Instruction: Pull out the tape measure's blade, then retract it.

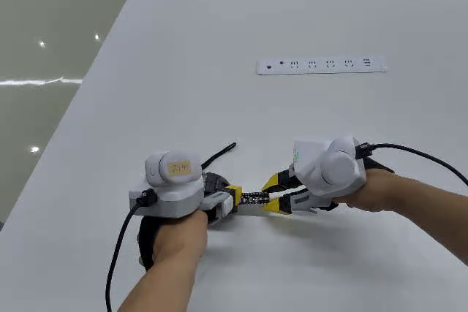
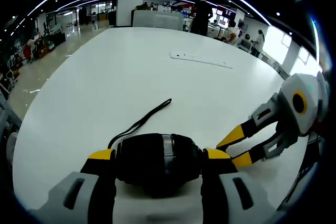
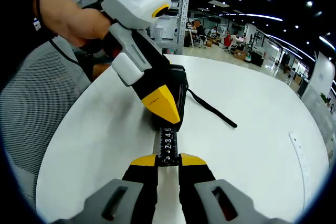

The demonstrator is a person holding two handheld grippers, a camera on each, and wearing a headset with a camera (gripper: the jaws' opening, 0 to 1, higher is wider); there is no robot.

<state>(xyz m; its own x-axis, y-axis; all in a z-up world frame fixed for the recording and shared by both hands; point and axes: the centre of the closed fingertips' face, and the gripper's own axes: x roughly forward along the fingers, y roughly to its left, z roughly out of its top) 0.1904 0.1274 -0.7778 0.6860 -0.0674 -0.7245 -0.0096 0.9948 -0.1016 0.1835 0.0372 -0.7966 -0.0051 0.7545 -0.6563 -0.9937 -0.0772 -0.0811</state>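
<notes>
The black tape measure case [image 2: 157,161] lies on the white table [image 1: 241,20], and my left gripper [image 2: 159,156] is shut on it. In the head view the case [image 1: 213,183] peeks out beside that gripper [image 1: 223,204]. A short length of black blade with white numbers [image 3: 167,141] runs from the case [image 3: 173,85] to my right gripper [image 3: 168,159], which is shut on the blade's end. In the head view the blade [image 1: 253,198] spans the small gap between the left gripper and the right gripper [image 1: 276,193]. The case's black wrist strap [image 1: 219,155] trails away across the table.
A white power strip [image 1: 322,65] lies flat at the far right of the table. The table's left edge drops to a glossy floor [image 1: 44,49]. Black cables [image 1: 117,261] run back from both grippers toward me.
</notes>
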